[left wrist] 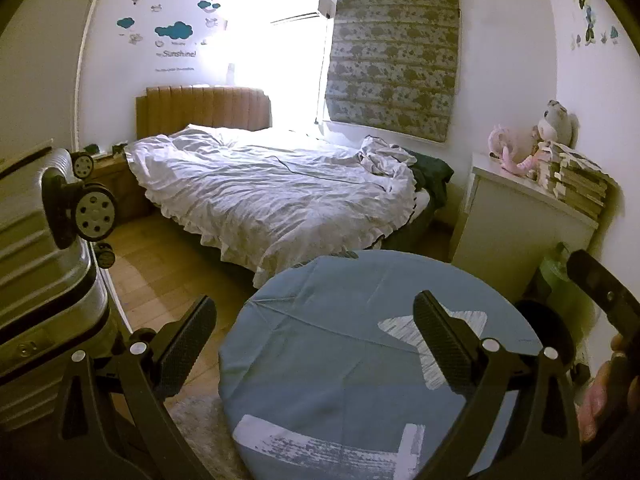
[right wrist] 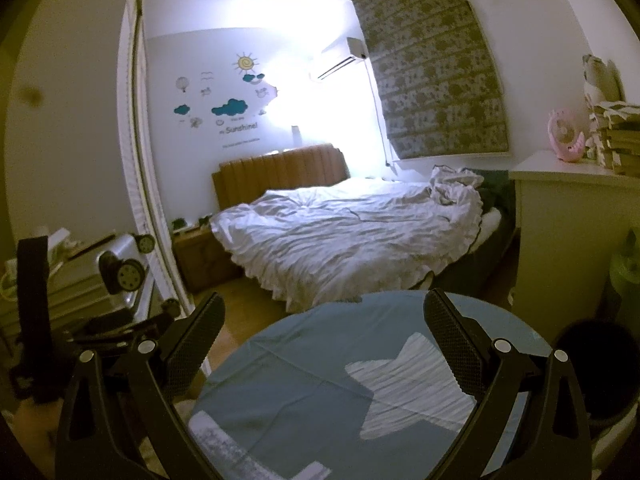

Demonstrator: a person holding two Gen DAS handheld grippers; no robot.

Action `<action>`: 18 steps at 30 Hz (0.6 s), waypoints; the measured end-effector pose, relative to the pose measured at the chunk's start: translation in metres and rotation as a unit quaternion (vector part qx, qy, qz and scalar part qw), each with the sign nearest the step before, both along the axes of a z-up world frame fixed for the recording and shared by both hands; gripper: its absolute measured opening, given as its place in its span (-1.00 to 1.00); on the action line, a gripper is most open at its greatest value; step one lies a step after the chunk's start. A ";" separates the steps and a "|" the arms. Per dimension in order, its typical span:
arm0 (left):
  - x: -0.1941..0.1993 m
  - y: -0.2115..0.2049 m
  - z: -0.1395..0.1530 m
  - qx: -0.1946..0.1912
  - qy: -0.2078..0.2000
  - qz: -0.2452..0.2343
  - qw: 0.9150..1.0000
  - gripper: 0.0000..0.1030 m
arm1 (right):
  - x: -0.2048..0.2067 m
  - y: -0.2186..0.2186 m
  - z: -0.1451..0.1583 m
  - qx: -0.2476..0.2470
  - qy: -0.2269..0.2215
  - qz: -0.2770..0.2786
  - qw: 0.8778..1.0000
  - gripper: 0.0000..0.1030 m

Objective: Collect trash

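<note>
Both tongs stand wide apart and hold nothing: the left gripper (left wrist: 316,340) and the right gripper (right wrist: 324,344) hang side by side above a round table (left wrist: 320,380) draped in a blue cloth with pale star prints. My guess is that they are held high and level so that the cameras can sweep the room before anything is picked.

Going from the left, a silver suitcase (left wrist: 36,272) lies on its side beside the table's left edge, wheels outward; it looks shut, so its contents cannot be told. Behind the table's far edge sits the bed (left wrist: 272,196) under a rumpled white duvet, with a low nightstand (right wrist: 200,252) at its head. To the right, a white cabinet (left wrist: 516,224) carries stacked books (left wrist: 576,184) and soft toys (left wrist: 536,140).

Off the table's right edge stands a dark round bin (right wrist: 596,368), likely the trash container; its inside is too dark to read. No loose trash is visible anywhere.
</note>
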State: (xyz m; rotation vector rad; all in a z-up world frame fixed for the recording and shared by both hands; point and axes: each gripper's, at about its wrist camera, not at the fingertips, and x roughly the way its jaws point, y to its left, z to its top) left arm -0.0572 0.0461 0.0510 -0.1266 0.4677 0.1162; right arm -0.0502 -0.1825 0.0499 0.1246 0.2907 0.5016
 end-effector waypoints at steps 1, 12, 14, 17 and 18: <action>0.000 -0.001 0.000 0.000 -0.001 0.000 1.000 0.90 | 0.000 0.000 0.000 0.000 0.000 0.000 1.000 0.90; 0.000 -0.005 0.000 0.007 0.000 -0.009 1.000 0.90 | -0.001 -0.006 -0.003 0.012 0.007 -0.007 1.000 0.90; -0.001 -0.005 0.000 0.006 -0.001 -0.010 1.000 0.90 | -0.002 -0.009 -0.004 0.015 0.007 -0.008 1.000 0.90; -0.001 -0.005 0.000 0.009 -0.001 -0.013 1.000 0.90 | -0.003 -0.010 -0.004 0.016 0.006 -0.010 1.000 0.90; -0.001 -0.005 0.000 0.009 0.000 -0.015 1.000 0.90 | -0.003 -0.012 -0.004 0.017 0.007 -0.010 1.000 0.90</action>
